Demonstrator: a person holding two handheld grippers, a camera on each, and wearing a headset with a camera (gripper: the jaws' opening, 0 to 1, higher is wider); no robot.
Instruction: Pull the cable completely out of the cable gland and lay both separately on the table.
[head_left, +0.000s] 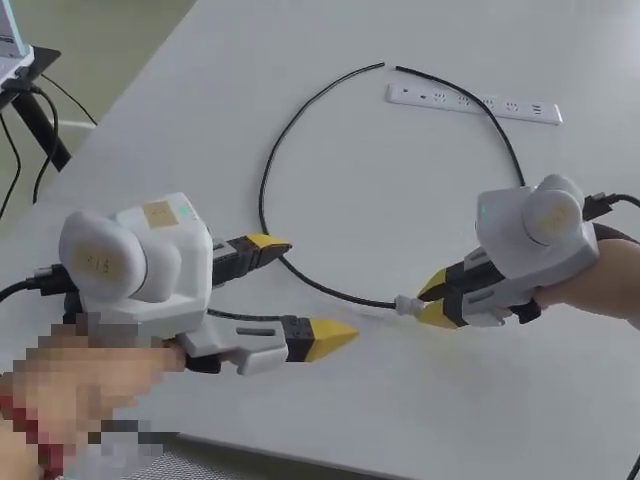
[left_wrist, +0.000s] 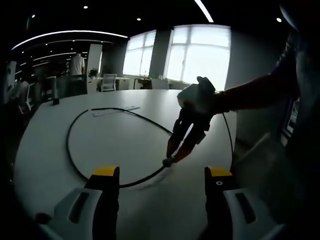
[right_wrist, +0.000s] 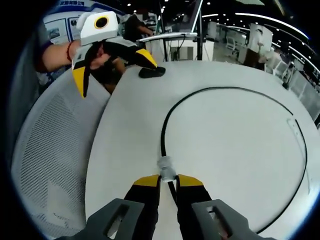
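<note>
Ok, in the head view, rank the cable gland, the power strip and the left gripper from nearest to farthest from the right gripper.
1. Cable gland: at the right gripper's tips, on the cable.
2. Left gripper: across to the left, jaws open.
3. Power strip: towards the far side of the table.

Left tool (head_left: 305, 290), jaws spread wide, facing right tool (head_left: 432, 300), jaws pinched close on the cable (right_wrist: 162, 132).

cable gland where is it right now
Head view, right side: the gland sits on the cable, just ahead of the right gripper and its tips.
</note>
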